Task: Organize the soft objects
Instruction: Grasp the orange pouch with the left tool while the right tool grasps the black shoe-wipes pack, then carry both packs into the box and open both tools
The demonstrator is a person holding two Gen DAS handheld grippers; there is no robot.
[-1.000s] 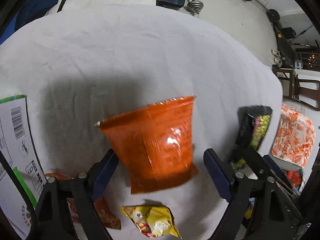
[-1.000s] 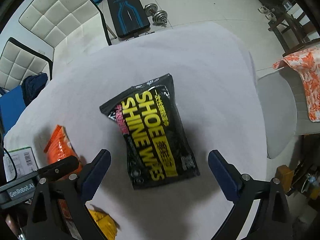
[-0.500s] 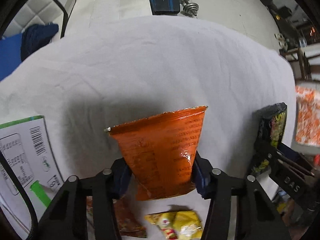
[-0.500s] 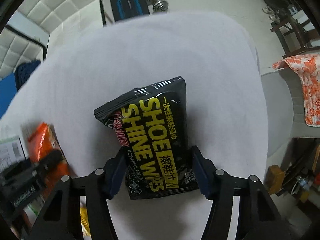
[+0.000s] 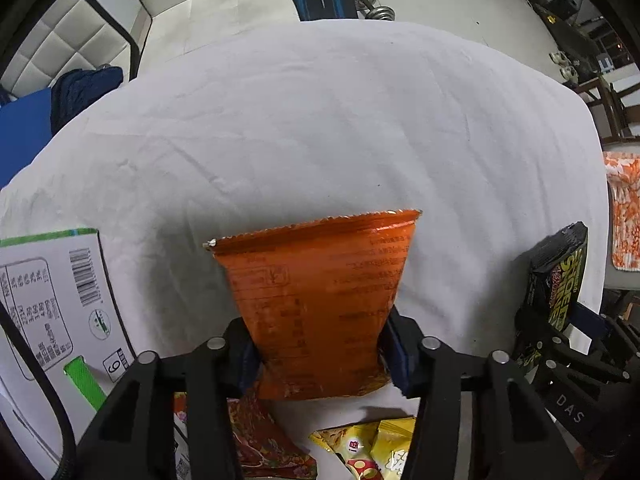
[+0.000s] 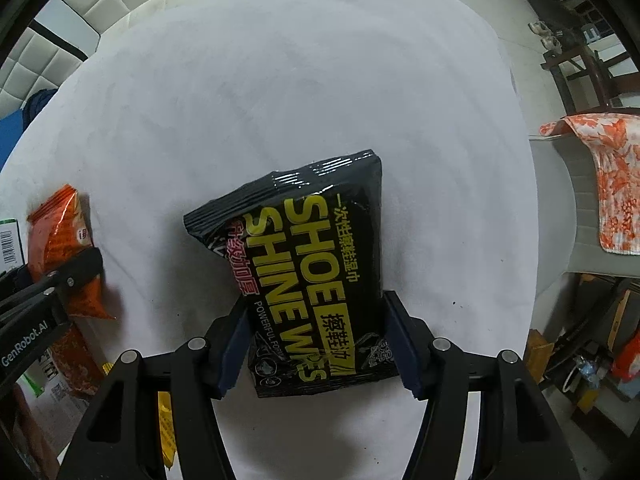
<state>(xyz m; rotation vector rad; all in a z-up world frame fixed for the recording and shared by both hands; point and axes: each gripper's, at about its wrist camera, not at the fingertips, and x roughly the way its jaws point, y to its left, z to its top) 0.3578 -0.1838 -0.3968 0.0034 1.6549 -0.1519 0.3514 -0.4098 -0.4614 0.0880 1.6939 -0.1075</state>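
The orange snack bag (image 5: 320, 304) is sitting pinched between the blue pads of the left gripper (image 5: 320, 354), its crimped top edge pointing away over the white tablecloth (image 5: 320, 120). The jaws are pressing in on both sides of the bag's lower half, so the foil is bulging above them. The black shoe-wipes pack (image 6: 308, 280) is getting the same treatment from the right gripper (image 6: 316, 344): pads closed against its two long edges near the bottom, yellow lettering facing up.

The left wrist view is showing the plain printed back of the orange bag, plus things the other view mostly hides: a white carton (image 5: 52, 308) with a barcode at the left, a yellow packet (image 5: 372, 448) and a red patterned packet (image 5: 264, 444) lying on the cloth under the gripper. The right wrist view is catching the orange bag from the side, off at the left edge (image 6: 60, 252), with the left gripper's black frame across it. From the left wrist view the wipes pack is appearing at the far right (image 5: 556, 280).

Both grippers are pointing forward and down over the table, side by side, well apart.
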